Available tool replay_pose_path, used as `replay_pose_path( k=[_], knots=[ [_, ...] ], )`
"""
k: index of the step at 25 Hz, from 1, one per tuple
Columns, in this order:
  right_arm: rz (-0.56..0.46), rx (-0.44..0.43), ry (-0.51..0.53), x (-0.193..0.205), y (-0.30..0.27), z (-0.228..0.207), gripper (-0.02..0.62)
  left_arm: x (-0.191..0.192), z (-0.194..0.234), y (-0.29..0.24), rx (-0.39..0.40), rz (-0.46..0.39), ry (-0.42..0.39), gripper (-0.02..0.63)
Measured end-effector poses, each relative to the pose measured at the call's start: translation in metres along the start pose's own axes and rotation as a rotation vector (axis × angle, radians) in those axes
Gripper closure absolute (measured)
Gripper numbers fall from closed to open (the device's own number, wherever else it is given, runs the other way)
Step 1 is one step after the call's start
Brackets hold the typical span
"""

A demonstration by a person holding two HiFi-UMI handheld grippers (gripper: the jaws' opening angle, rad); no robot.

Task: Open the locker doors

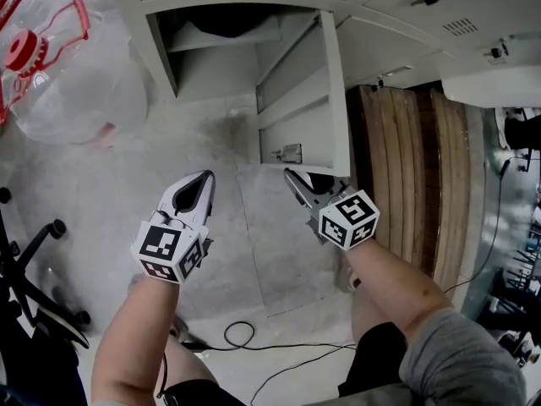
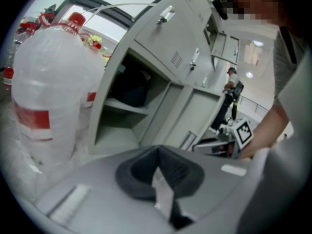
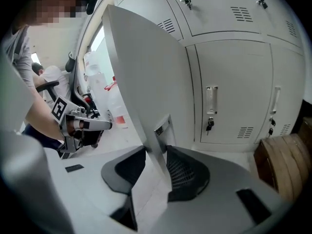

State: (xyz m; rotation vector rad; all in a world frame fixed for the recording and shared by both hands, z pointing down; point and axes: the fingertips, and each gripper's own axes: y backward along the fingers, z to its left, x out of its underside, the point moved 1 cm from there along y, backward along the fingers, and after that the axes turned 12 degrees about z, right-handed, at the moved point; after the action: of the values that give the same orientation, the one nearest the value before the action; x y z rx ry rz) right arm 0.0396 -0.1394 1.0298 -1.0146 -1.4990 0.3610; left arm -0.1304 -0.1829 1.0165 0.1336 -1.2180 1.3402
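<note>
The locker door (image 1: pixel 304 100) stands swung wide from its locker (image 1: pixel 161 53) at twelve o'clock in the head view, with its free edge toward the person. The right claw (image 1: pixel 294 178) pinches that edge, one pad on each face, just beside the handle plate (image 1: pixel 292 152). The left claw (image 1: pixel 203 184), pressed together, hangs over the concrete floor (image 1: pixel 254 252) at nine o'clock of the right one, apart from the door. A shelf (image 1: pixel 224 36) shows inside the locker. Wrapped bottles (image 1: pixel 59 74) lie at ten o'clock, wooden boards (image 1: pixel 406 167) at three, and a black cable (image 1: pixel 245 338) at six.
</note>
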Motion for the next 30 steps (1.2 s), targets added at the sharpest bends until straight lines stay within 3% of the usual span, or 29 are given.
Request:
replay_pose_path(
  k=[11,21,25,28,30],
  knots=[
    [0.028,0.174,-0.045,0.017,0.034,-0.064,0.499,0.000,-0.007,-0.004,0.004,0.000,-0.017,0.601],
    [-0.013,0.346,-0.181,0.016,0.050,-0.123,0.500,0.006,-0.004,-0.005,-0.002,0.003,-0.008,0.601],
    [-0.010,0.358,-0.195,0.016,0.050,-0.128,0.497,0.009,-0.004,-0.005,-0.001,0.009,-0.013,0.601],
    [0.012,0.343,-0.332,0.038,0.046,-0.130,0.412,0.007,-0.001,-0.004,-0.004,0.003,-0.007,0.601],
    [0.078,0.305,-0.427,0.070,0.034,-0.116,0.408,0.007,0.000,-0.004,-0.006,0.000,-0.005,0.601]
  ],
)
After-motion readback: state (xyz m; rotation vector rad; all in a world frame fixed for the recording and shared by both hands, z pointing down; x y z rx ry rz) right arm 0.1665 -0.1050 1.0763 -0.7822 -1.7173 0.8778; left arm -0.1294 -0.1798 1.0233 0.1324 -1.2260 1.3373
